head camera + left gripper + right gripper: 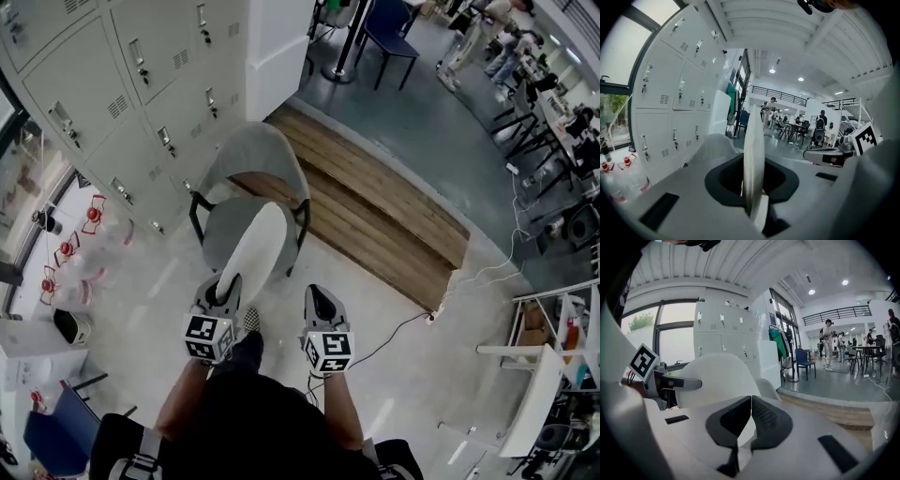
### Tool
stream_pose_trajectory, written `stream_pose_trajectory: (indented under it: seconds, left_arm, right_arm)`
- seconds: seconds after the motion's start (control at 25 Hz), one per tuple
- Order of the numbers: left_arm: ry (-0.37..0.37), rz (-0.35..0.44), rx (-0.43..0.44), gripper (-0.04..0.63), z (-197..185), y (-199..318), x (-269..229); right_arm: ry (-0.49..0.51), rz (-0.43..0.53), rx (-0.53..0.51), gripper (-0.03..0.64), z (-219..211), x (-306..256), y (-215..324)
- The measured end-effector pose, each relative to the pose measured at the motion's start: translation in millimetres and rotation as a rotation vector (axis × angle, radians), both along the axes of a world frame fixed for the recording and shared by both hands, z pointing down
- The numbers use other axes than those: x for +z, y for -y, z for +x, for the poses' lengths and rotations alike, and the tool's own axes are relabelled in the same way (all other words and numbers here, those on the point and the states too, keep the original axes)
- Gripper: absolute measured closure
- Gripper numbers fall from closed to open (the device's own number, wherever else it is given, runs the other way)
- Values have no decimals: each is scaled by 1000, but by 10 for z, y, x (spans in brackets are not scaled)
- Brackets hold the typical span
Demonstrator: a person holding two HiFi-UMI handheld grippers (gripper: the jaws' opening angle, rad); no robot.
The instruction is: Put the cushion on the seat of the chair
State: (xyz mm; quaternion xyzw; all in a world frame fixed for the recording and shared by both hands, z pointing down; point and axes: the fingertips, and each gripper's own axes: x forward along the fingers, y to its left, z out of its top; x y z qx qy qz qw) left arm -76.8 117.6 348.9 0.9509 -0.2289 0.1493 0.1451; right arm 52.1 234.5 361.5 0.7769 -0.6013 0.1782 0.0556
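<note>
A round white cushion (256, 249) hangs edge-up over the seat (217, 228) of a grey shell chair (253, 155). My left gripper (227, 284) is shut on the cushion's near rim. In the left gripper view the cushion (753, 154) stands edge-on between the dark pads. My right gripper (320, 298) floats to the right of the cushion, shut and empty. Its pads meet in the right gripper view (751, 409), where the cushion (717, 376) and the left gripper (663, 379) show at left, with the chair's back (767, 388) behind.
Grey lockers (122, 94) line the wall left of the chair. Behind it runs a low wooden platform (375, 211). A black cable (389, 333) crosses the floor at right. Red-capped bottles (70, 248) sit at left, a white table (539, 394) at right, and a blue chair (389, 33) beyond.
</note>
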Motion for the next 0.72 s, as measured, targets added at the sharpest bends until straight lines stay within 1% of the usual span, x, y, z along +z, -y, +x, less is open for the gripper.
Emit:
stream_pose_trajectory:
  seconds: [0.2,0.36,0.52,0.72]
  left_arm:
    - [42,-59,26,529,416,537,274]
    - [59,-95,43,528,731,859,541]
    - [68,-143,34,529,916,1025,783]
    - [87,-183,22,529,1114,1186,1093]
  right_arm:
    - [48,-59,16,588,356,264,548]
    - [71,-93,30,588,599,499,920]
    - [93,-131,33,588,733,723,1124]
    - [110,-172,20,588,918,977,1294]
